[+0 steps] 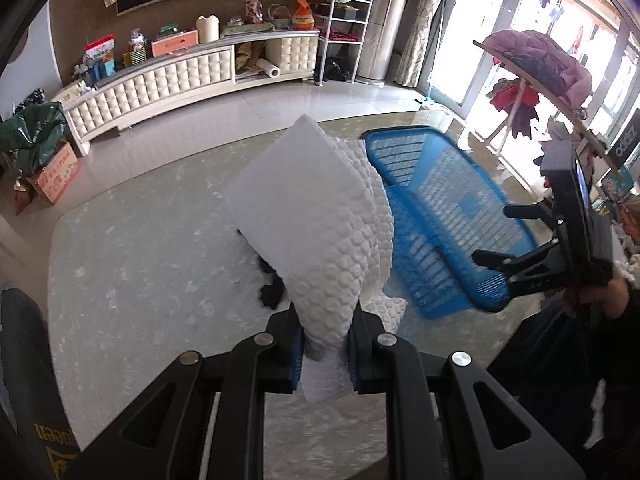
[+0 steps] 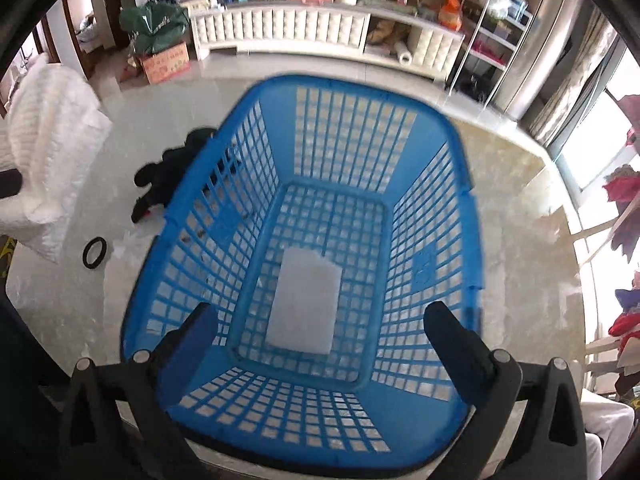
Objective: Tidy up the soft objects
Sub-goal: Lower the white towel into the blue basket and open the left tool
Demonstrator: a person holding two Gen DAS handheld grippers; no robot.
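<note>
- My left gripper (image 1: pixel 324 354) is clamped nearly shut on the lower edge of a white quilted cloth (image 1: pixel 316 216), which hangs lifted above the marble tabletop (image 1: pixel 132 264), left of the blue plastic basket (image 1: pixel 436 216).
- My right gripper (image 2: pixel 320 332) stands spread wide over the basket's near end and holds nothing; a flat white pad (image 2: pixel 306 302) already lies on the basket floor.
- I judge the step in hand to be carrying the cloth across and dropping it into the basket.
- To do it well, I lift until the trailing edge clears the rim, move until the bulk hangs over the basket's middle, then lower before letting go, so no fold drapes over the wall.
- I keep the right gripper aside; it sits right where the cloth has to come down.
- A black soft item (image 2: pixel 176 172) lies on the table against the basket's left wall, with a black ring (image 2: pixel 94 253) near it; I judge these come next.
- The cloth blocks much of the left view, so I cannot see most of the black item there, nor whether the cloth's far end touches the table.
- The basket is motion-blurred in both views, and its near rim is cut off behind the right gripper's fingers.
- What the black item actually is, I cannot tell.
</note>
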